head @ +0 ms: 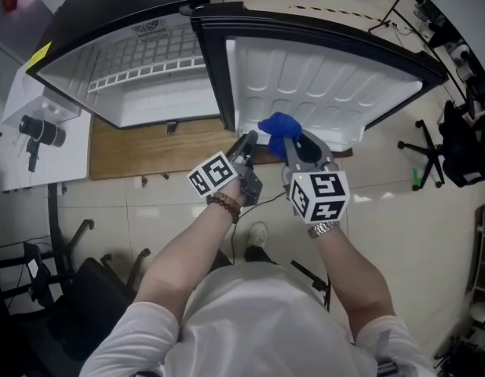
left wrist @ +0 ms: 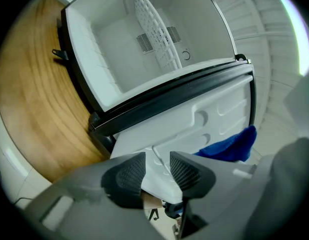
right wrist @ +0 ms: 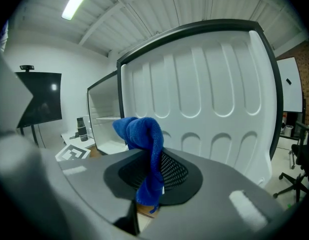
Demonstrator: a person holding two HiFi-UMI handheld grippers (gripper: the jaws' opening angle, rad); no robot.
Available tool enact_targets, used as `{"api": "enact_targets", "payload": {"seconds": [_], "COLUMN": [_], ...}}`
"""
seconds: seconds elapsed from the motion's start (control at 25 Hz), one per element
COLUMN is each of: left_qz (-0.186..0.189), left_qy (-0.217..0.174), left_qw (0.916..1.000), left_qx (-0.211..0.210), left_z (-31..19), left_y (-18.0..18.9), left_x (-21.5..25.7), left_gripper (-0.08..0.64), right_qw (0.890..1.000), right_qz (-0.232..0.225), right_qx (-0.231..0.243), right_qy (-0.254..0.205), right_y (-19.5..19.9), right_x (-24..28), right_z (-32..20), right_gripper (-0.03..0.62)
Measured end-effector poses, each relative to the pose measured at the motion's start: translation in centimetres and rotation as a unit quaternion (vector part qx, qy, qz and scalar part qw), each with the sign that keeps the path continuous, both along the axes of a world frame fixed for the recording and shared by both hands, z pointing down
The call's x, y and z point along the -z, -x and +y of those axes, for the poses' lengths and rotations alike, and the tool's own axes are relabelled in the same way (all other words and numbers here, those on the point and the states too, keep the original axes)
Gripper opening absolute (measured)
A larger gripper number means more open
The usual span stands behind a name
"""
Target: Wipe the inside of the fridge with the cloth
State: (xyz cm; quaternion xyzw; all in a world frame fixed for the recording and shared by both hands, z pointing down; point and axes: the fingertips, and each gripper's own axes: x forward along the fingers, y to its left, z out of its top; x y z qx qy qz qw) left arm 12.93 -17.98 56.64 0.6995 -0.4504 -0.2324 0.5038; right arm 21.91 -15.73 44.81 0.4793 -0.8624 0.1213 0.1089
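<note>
Fridge open, cloth in the claw, wiping not yet begun.
Both forearms reach forward, nearly level. The right gripper (head: pixel 292 144) pinches the blue cloth (right wrist: pixel 144 134) near the door (head: pixel 321 85) liner. The left gripper (left wrist: pixel 158 169) is open astride the door's lower edge. Next, likely: carry the cloth into the fridge (head: pixel 148 77).

A wooden board (head: pixel 148 151) lies on the pale tiled floor (head: pixel 399 234). At the left, a white table (head: pixel 19 171) carries a black device (head: pixel 40 130). A black chair (head: pixel 93 305) stands at lower left and a chair base (head: pixel 427 151) at right. A dark screen (right wrist: pixel 39 98) stands by a white wall, and a ceiling lamp (right wrist: pixel 77 3) is lit
</note>
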Motion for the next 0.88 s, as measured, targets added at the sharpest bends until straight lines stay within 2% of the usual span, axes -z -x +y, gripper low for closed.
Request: {"api": "enact_targets", "payload": {"seconds": [0.16, 0.28, 0.6, 0.88], "left_qz": [0.02, 0.027, 0.018, 0.018], "left_qy": [-0.007, -0.014, -0.02, -0.031], "left_qw": [0.9997, 0.9995, 0.9996, 0.9993], "left_qx": [0.009, 0.012, 0.005, -0.009], "left_z": [-0.4, -0.5, 0.6, 2.0], "left_y": [-0.2, -0.1, 0.2, 0.3], "left_x": [0.1, 0.2, 0.1, 0.7], "left_gripper": [0.143, 0.104, 0.05, 0.048], "right_qw": [1.0, 1.0, 1.0, 0.999], "right_qz": [0.005, 0.006, -0.003, -0.01], "right_qx": [-0.001, -0.003, 0.002, 0.022], "right_qy": [0.009, 0.014, 0.019, 0.037], "right_y": [-0.1, -0.3, 0.1, 2.6], "right_x": [-0.7, -1.0, -1.2, -2.1], "right_z": [0.2, 0.2, 0.5, 0.6], "right_gripper": [0.052, 0.052, 0.052, 0.052]}}
